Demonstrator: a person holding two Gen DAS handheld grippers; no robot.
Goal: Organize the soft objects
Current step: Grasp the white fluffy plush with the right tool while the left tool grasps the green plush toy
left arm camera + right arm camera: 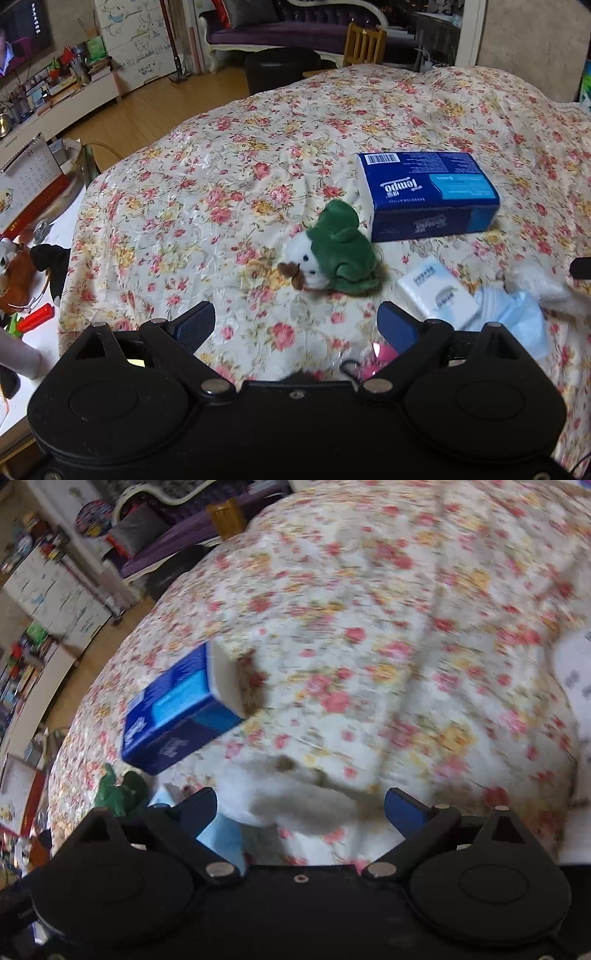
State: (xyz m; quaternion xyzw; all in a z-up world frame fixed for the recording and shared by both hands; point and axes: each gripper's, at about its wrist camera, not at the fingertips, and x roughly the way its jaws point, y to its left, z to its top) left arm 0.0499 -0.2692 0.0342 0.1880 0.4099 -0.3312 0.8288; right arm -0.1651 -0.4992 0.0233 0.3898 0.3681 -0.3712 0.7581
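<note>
We find both tongs, left [295, 325] and right [299, 808], wide and empty over the floral bed [221, 166], the light, squashy green-clad plush [332, 251] beside the tissue pack [428, 192], best pinched across its body.

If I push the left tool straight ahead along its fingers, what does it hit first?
Probably bare floral bedspread first: the left tool stands open, with only cloth between its fingers. The green-and-white plush toy lies just beyond, slightly right of centre; a shallower path would likely meet it. Depth is hard to judge.
</note>
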